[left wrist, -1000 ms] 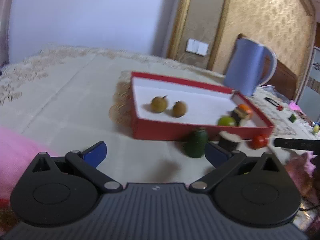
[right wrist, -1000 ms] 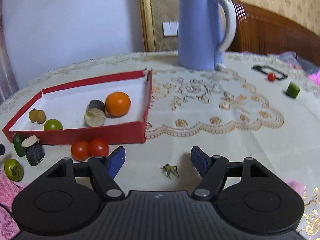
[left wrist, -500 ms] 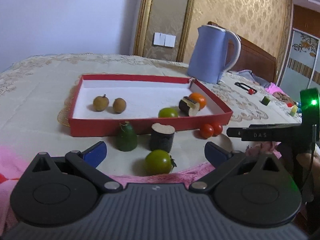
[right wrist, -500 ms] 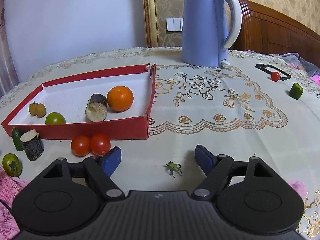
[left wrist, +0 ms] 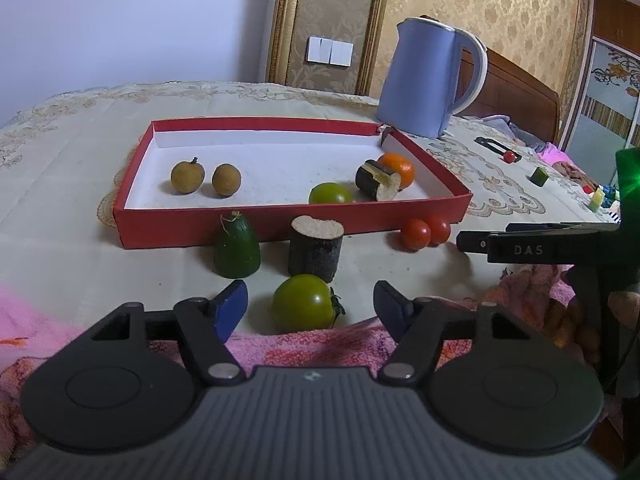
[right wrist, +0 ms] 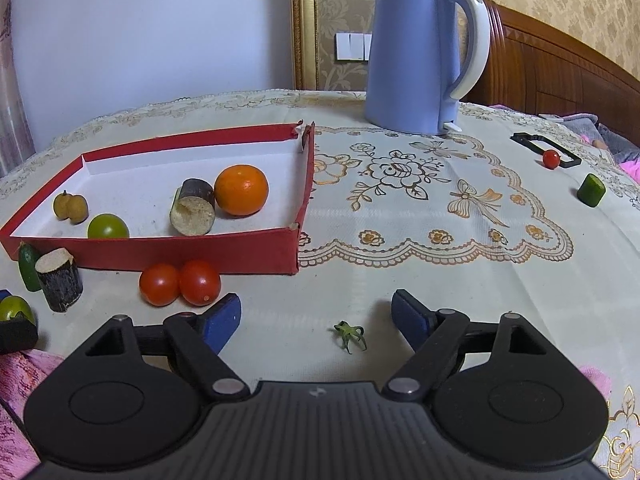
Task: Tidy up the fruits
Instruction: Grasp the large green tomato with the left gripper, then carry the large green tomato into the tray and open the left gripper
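Note:
A green tomato (left wrist: pixel 303 302) lies on the cloth at the edge of a pink towel, between the blue pads of my left gripper (left wrist: pixel 309 294). The jaws are closing, with a gap still showing on each side. Behind it stand a cucumber end (left wrist: pixel 236 250) and a dark cane stump (left wrist: pixel 316 250). The red box (left wrist: pixel 280 220) holds two longans (left wrist: pixel 187 176), a green tomato (left wrist: pixel 330 194), a cane piece (left wrist: pixel 376 180) and an orange (left wrist: pixel 396 164). My right gripper (right wrist: pixel 316 304) is open and holds nothing. Two cherry tomatoes (right wrist: pixel 180 283) lie just ahead of its left finger.
A blue kettle (right wrist: pixel 416 56) stands behind the box. Far right lie a cherry tomato (right wrist: pixel 551 158) by a black frame (right wrist: pixel 548 148), and a cucumber piece (right wrist: pixel 591 189). A green calyx (right wrist: pixel 350 334) lies between the right fingers. The pink towel (left wrist: pixel 60 320) covers the near edge.
The left view swung over to the loose green tomato, and the left jaws have narrowed around it. The right jaws widened a little; the right hand has hardly moved.

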`<state>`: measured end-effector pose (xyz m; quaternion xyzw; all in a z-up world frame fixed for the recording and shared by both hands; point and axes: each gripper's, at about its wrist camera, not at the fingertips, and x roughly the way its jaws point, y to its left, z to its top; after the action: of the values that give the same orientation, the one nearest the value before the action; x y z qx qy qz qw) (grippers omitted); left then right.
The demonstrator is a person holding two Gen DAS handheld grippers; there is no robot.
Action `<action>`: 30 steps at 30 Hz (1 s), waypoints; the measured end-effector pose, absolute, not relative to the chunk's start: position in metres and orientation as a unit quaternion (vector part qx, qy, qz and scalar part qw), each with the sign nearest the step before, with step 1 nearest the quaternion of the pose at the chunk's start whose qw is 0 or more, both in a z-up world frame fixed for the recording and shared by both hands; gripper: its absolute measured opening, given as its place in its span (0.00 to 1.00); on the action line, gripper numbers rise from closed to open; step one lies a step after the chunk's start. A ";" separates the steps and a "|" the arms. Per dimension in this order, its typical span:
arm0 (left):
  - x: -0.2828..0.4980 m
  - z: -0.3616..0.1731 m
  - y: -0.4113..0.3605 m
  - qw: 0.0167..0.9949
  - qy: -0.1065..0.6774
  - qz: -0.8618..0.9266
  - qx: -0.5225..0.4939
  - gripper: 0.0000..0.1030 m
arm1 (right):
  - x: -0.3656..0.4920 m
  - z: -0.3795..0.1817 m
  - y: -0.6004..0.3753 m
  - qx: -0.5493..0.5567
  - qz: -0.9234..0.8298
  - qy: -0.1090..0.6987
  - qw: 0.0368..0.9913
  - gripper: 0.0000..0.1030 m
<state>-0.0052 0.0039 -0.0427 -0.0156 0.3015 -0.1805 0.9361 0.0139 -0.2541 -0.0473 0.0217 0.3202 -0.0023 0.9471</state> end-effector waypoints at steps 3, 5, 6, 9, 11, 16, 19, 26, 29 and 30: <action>-0.005 -0.044 0.001 0.936 0.304 -0.176 -0.009 0.64 | 0.014 -0.047 -0.254 0.022 -0.002 0.320 0.947 0.80; -0.003 -0.045 -0.001 0.936 0.309 -0.167 -0.004 0.60 | 0.014 -0.047 -0.254 0.022 -0.002 0.320 0.947 0.80; -0.002 -0.046 -0.001 0.936 0.311 -0.163 -0.002 0.56 | 0.014 -0.047 -0.254 0.022 -0.002 0.320 0.947 0.81; -0.002 -0.046 -0.002 0.939 0.311 -0.146 0.007 0.39 | 0.014 -0.047 -0.255 0.022 -0.002 0.320 0.947 0.81; -0.002 -0.045 -0.001 0.937 0.314 -0.155 0.002 0.32 | 0.014 -0.047 -0.255 0.023 -0.001 0.320 0.947 0.81; -0.004 -0.046 -0.004 0.939 0.310 -0.148 0.012 0.32 | 0.014 -0.047 -0.254 0.021 -0.002 0.320 0.947 0.81; -0.003 -0.045 -0.003 0.938 0.313 -0.149 0.009 0.31 | 0.014 -0.047 -0.254 0.021 -0.002 0.320 0.947 0.81; -0.003 -0.045 -0.004 0.938 0.312 -0.148 0.017 0.31 | 0.014 -0.047 -0.254 0.020 -0.002 0.320 0.947 0.81; -0.005 -0.043 -0.005 0.938 0.313 -0.149 0.022 0.31 | 0.014 -0.047 -0.254 0.021 -0.002 0.320 0.947 0.81; -0.006 -0.040 -0.005 0.938 0.311 -0.153 0.023 0.31 | 0.014 -0.047 -0.254 0.020 -0.002 0.320 0.947 0.81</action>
<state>-0.0065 -0.0047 -0.0404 0.0229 0.3113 -0.1530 0.9376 0.0140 -0.2536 -0.0473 0.0203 0.3205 -0.0021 0.9470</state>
